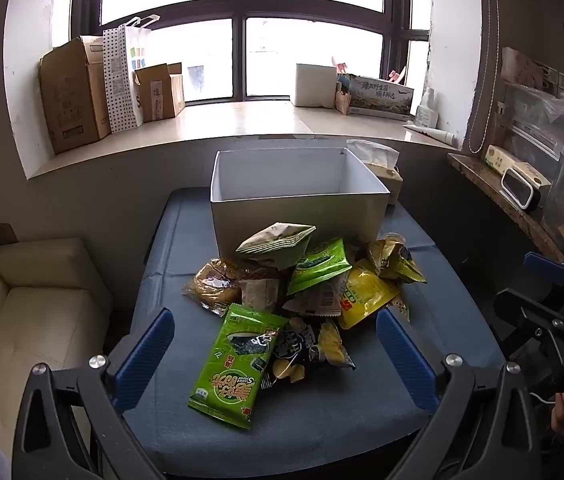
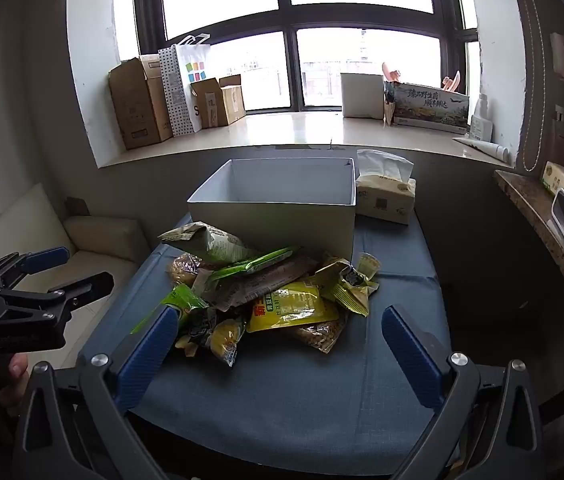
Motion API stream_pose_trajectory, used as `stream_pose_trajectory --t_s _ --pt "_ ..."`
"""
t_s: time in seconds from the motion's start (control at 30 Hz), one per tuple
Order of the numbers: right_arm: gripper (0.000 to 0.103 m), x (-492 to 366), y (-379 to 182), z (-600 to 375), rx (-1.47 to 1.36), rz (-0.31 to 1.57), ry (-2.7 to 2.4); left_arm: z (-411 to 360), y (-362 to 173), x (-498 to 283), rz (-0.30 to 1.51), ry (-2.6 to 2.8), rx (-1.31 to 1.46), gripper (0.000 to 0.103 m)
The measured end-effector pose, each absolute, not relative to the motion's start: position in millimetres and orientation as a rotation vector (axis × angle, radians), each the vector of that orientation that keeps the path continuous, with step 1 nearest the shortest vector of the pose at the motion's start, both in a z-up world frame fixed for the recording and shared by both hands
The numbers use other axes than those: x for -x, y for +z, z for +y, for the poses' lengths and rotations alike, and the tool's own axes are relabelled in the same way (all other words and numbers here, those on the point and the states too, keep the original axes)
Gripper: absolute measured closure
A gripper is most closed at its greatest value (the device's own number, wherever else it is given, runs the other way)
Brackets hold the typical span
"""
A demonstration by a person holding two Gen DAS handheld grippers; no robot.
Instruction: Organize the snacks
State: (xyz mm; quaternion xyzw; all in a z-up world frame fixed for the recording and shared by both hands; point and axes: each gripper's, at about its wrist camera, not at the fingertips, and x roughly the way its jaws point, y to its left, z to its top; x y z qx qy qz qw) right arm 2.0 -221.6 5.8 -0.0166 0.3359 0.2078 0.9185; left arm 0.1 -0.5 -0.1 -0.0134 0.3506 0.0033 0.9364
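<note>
You are facing a wide dark-framed window (image 1: 242,32) with a pale stone sill, and below it a small table covered in blue-grey cloth (image 1: 282,420) is filling the middle of both views. A white open-topped cardboard box (image 1: 297,196) is standing at the table's far edge, just beside a tan tissue pack (image 2: 385,200) on its right. The heap of crinkled snack packets (image 1: 301,292) is lying in front of the box, touching its near wall, with a bright green seaweed packet (image 1: 234,364) sliding nearest you and a yellow pouch (image 2: 289,308) on the right side. You are holding your left gripper (image 1: 278,354) with its jaws spread wide, nothing between its blue pads, hovering over the near edge. Your right gripper (image 2: 278,350) is likewise gaping and carrying nothing. Bare cloth is showing between the heap and the near edge, and along the right side of the table. A cream sofa (image 1: 34,300) is sitting close off the table's left edge, and a dark wooden shelf (image 2: 541,216) is running along the right.
</note>
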Motion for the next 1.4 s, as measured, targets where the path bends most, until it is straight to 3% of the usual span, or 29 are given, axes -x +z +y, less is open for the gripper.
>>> stream_pose_trajectory --t_s 1.4 --pt "0.0 -0.7 2.7 -216.2 0.052 0.697 0.433 -1.0 4.2 3.2 0.707 -0.016 0.047 0.0"
